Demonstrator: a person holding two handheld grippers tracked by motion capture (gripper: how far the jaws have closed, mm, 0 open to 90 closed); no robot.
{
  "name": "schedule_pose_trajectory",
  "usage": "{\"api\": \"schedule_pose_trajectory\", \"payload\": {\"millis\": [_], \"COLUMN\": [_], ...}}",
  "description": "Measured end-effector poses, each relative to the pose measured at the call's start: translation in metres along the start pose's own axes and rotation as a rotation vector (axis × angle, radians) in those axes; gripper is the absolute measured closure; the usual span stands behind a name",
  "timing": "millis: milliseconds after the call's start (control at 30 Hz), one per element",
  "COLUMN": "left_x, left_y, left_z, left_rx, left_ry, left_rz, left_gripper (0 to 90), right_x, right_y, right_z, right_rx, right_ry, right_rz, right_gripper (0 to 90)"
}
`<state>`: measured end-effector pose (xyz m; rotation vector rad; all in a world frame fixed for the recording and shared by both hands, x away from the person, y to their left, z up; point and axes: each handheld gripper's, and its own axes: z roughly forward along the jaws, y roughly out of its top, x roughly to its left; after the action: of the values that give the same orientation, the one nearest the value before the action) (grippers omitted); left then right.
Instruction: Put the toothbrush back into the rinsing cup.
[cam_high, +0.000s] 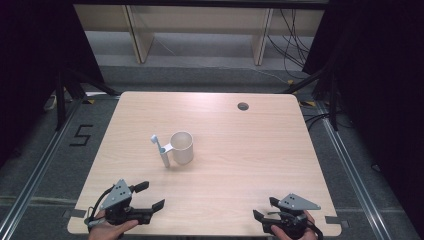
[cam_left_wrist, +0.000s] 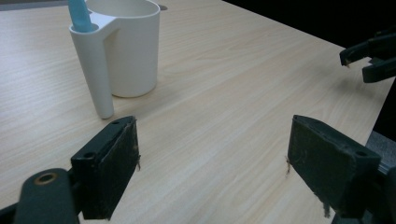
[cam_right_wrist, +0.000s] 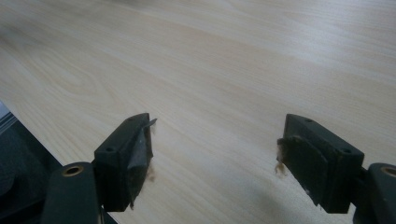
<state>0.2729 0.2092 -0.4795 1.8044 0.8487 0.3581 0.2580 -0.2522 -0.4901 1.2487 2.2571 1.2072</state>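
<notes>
A white cup (cam_high: 182, 147) stands upright near the middle of the wooden table (cam_high: 240, 150). A narrow white tube (cam_high: 164, 156) joined to its side holds a pale blue stick (cam_high: 155, 140). My left gripper (cam_high: 152, 195) rests at the front left corner, open, with nothing between its jaws. In the left gripper view the cup (cam_left_wrist: 133, 46) and the blue stick (cam_left_wrist: 80, 16) stand ahead and to the left of the open left gripper (cam_left_wrist: 212, 149). My right gripper (cam_high: 264, 207) sits at the front right corner, open and empty. In the right gripper view my right gripper (cam_right_wrist: 217, 144) stands over bare wood.
A round cable hole (cam_high: 243, 106) lies near the table's far right edge. Pale shelf legs (cam_high: 137, 35) and loose cables (cam_high: 292, 40) stand on the floor beyond the table. Dark stands flank both sides. The right gripper (cam_left_wrist: 369, 58) shows at the right edge of the left gripper view.
</notes>
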Motion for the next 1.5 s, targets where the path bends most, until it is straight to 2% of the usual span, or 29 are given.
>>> {"api": "schedule_pose_trajectory", "payload": {"millis": [33,167,200,300,333,367,400,433,467,500,700,767,867,900,933,1067,1100,1133,1200,1300,1333,1367,1500], "left_x": [0.000,-0.001,-0.001,-0.002,-0.003,-0.003,-0.004,-0.005,-0.006,-0.007,-0.014,-0.017,-0.021,-0.022,-0.024,-0.032,-0.033,-0.034,-0.039,-0.044,-0.045,-0.046,-0.046], "left_y": [-0.002,-0.007,-0.009,-0.012,-0.013,-0.015,-0.015,-0.016,-0.018,-0.019,-0.024,-0.025,-0.028,-0.028,-0.028,-0.030,-0.031,-0.031,-0.032,-0.035,-0.036,-0.037,-0.036], "left_z": [0.001,-0.002,-0.002,-0.005,-0.005,-0.005,-0.006,-0.006,-0.007,-0.007,-0.009,-0.010,-0.010,-0.010,-0.010,-0.010,-0.010,-0.010,-0.010,-0.010,-0.010,-0.010,-0.014], "left_rx": [-0.006,0.020,0.021,0.038,0.032,0.034,0.045,0.040,0.047,0.048,0.057,0.072,0.094,0.107,0.120,0.144,0.155,0.168,0.170,0.170,0.168,0.168,0.162], "left_ry": [-0.007,0.002,-0.008,0.001,-0.004,-0.012,-0.001,-0.002,-0.008,-0.011,-0.026,-0.029,-0.025,-0.029,-0.027,-0.035,-0.042,-0.036,-0.041,-0.022,-0.026,-0.024,-0.025], "left_rz": [0.007,0.007,0.011,0.009,0.008,0.012,0.016,0.009,0.012,0.010,0.034,0.032,0.060,0.071,0.083,0.088,0.104,0.127,0.137,0.127,0.122,0.130,0.118], "left_gripper": [16.1,16.1,16.1,16.1,16.0,16.1,16.1,16.1,16.1,16.1,16.1,16.1,16.1,16.1,16.1,16.1,16.1,16.1,16.1,16.1,16.1,16.1,16.1], "right_x": [0.000,0.000,0.003,0.003,0.000,0.000,0.003,0.003,0.003,0.001,0.001,0.000,0.001,0.003,0.003,0.003,0.004,0.004,0.004,0.004,0.004,0.002,0.002], "right_y": [0.000,0.000,0.000,0.000,0.000,0.000,0.000,0.000,0.000,0.000,0.000,0.000,0.000,0.000,0.000,0.000,0.000,0.000,0.000,0.000,0.000,0.001,0.001], "right_z": [0.000,0.000,0.000,0.000,0.000,0.000,0.000,0.000,0.000,0.000,0.000,0.000,0.000,0.001,0.000,-0.001,0.000,0.000,-0.001,0.000,-0.001,-0.001,-0.001], "right_rx": [0.001,0.001,0.006,0.005,-0.001,-0.001,0.003,0.003,0.002,-0.002,-0.003,-0.007,-0.007,-0.007,-0.003,0.014,0.014,0.005,0.010,0.015,0.019,0.011,0.012], "right_ry": [0.000,0.000,0.010,0.010,-0.001,-0.001,0.012,0.012,0.012,0.007,0.007,0.008,0.009,0.016,0.009,0.010,0.003,0.016,0.011,0.004,0.013,0.007,0.006], "right_rz": [0.002,0.001,0.035,0.034,-0.001,-0.001,0.034,0.034,0.032,0.003,0.010,-0.004,-0.006,0.023,0.013,0.020,0.023,0.024,0.023,0.022,0.025,-0.008,-0.005], "right_gripper": [25.7,25.7,25.7,25.7,25.7,25.7,25.7,25.7,25.7,25.7,25.7,25.7,25.7,25.7,25.7,25.7,25.7,25.7,25.7,25.7,25.7,25.7,25.7]}}
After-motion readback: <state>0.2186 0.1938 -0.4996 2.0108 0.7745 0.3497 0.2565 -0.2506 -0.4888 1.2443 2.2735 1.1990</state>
